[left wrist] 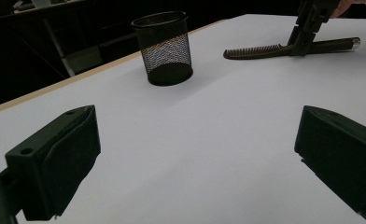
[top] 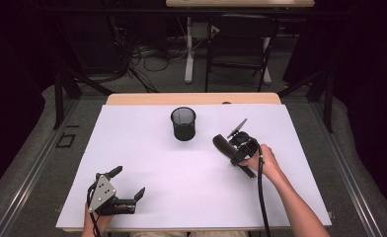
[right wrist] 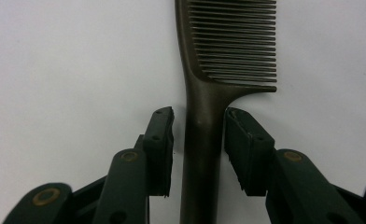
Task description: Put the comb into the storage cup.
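While the comb (right wrist: 204,121) lies flat on the white table (top: 147,163), right of the mesh cup (top: 183,123), its handle is straddled by the right gripper (right wrist: 199,140), pads just clear; the left gripper (left wrist: 195,154) is spread wide, empty.

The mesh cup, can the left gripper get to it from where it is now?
Probably yes. The left gripper stands open near the table's front edge, and bare white table lies between it and the mesh cup. The comb and right gripper sit off to the side.
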Tool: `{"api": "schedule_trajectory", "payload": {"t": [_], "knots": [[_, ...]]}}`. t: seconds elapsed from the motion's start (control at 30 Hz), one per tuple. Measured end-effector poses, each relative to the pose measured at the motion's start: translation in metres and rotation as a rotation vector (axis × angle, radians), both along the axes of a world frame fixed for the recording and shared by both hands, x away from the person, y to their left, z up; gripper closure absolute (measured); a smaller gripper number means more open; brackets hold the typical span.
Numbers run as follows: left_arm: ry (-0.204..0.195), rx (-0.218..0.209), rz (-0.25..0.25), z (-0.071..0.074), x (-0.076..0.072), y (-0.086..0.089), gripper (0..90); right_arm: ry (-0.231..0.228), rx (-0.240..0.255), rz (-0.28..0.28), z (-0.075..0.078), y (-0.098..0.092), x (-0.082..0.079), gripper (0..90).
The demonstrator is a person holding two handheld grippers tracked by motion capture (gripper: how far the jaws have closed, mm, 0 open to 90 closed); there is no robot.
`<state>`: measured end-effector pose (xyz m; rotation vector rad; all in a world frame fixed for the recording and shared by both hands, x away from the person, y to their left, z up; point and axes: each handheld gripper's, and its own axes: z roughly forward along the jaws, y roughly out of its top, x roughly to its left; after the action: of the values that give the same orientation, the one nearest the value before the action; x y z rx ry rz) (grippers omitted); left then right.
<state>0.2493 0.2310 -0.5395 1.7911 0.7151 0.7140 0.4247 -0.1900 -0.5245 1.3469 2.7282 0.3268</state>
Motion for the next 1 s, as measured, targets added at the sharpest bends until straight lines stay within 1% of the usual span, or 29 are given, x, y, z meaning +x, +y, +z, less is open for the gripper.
{"api": "schedule_trajectory", "payload": {"t": [0.07, 0.13, 0.17, 0.2, 0.23, 0.27, 0.3, 0.37, 0.4, 0.43, 0.5, 0.6, 0.63, 0.67, 0.7, 0.73, 0.77, 0.8, 0.83, 0.87, 0.9, 0.93, 0.97, 1.0], "knots": [[0.0, 0.0, 0.0, 0.0, 0.0, 0.0, 0.2, -0.012, 0.006, -0.02, -0.002, 0.001, 0.0, 65.2], [0.0, -0.001, 0.0, 0.0, 0.0, 0.0, 0.2, -0.018, 0.0, -0.027, -0.002, 0.001, 0.001, 67.9], [0.0, 0.0, 0.001, 0.0, 0.0, 0.0, 0.2, -0.018, 0.0, -0.027, -0.002, 0.001, 0.001, 67.9], [0.0, 0.0, 0.0, 0.0, 0.0, 0.0, 0.2, -0.033, 0.027, -0.066, -0.004, 0.001, -0.001, 69.5], [0.0, 0.0, 0.001, 0.0, -0.001, 0.0, 0.2, -0.033, 0.027, -0.066, -0.004, 0.001, -0.001, 69.5], [-0.001, 0.0, 0.001, 0.0, -0.001, 0.0, 0.2, -0.042, 0.027, -0.052, -0.004, 0.0, -0.001, 70.4], [-0.001, 0.0, 0.0, 0.0, -0.001, 0.0, 0.2, -0.04, 0.017, -0.046, -0.004, 0.0, 0.0, 70.9], [-0.002, 0.001, -0.001, 0.0, -0.001, 0.0, 0.2, -0.023, 0.0, -0.052, -0.002, 0.0, -0.001, 71.5], [-0.001, 0.001, -0.001, 0.0, -0.001, 0.0, 0.2, -0.022, -0.003, -0.047, -0.001, -0.001, 0.0, 71.9], [-0.002, 0.002, 0.0, 0.0, -0.001, 0.0, 0.2, -0.02, 0.002, -0.053, -0.001, -0.002, -0.001, 72.0], [-0.003, 0.001, 0.0, 0.001, -0.001, 0.0, 0.2, -0.032, 0.019, -0.051, -0.002, -0.003, -0.001, 72.2], [-0.002, 0.0, 0.0, 0.0, -0.001, 0.0, 0.2, -0.025, 0.023, -0.047, -0.001, -0.005, -0.001, 72.3], [-0.003, 0.002, 0.0, 0.001, -0.001, 0.0, 0.2, -0.104, 0.132, -0.078, -0.01, -0.005, -0.003, 72.4], [-0.003, 0.002, -0.001, 0.001, -0.001, 0.0, 0.2, 0.033, -0.042, -0.026, 0.006, -0.008, 0.0, 72.4], [-0.002, 0.001, -0.001, 0.001, -0.001, 0.0, 0.2, 0.059, -0.05, -0.025, 0.008, -0.009, 0.0, 72.4], [-0.002, 0.001, 0.0, 0.0, -0.001, 0.0, 0.2, -0.064, 0.095, -0.041, -0.005, -0.011, -0.002, 72.4], [-0.002, 0.001, 0.0, 0.0, -0.001, 0.0, 0.2, -0.123, 0.179, -0.092, -0.011, -0.01, -0.005, 72.4], [-0.001, 0.001, 0.001, 0.0, -0.001, 0.0, 0.2, -0.097, 0.145, -0.062, -0.007, -0.013, -0.005, 72.4], [-0.001, 0.001, 0.002, 0.0, -0.001, 0.0, 0.2, -0.015, 0.052, -0.046, 0.004, -0.015, -0.004, 72.4], [-0.002, 0.001, 0.001, 0.0, -0.001, 0.0, 0.2, -0.125, 0.195, -0.069, -0.007, -0.016, -0.006, 72.5], [-0.002, 0.001, 0.002, 0.0, -0.001, 0.0, 0.2, -0.08, 0.155, -0.064, -0.001, -0.018, -0.007, 72.5], [-0.002, 0.001, 0.001, 0.0, -0.001, 0.0, 0.2, -0.088, 0.164, -0.065, 0.0, -0.019, -0.008, 72.5], [-0.003, 0.002, 0.001, 0.0, -0.001, 0.0, 0.2, -0.107, 0.187, -0.073, 0.0, -0.02, -0.01, 72.4], [-0.002, 0.0, 0.001, 0.0, -0.001, 0.0, 0.2, -0.115, 0.196, -0.071, 0.001, -0.022, -0.011, 72.5]]}}
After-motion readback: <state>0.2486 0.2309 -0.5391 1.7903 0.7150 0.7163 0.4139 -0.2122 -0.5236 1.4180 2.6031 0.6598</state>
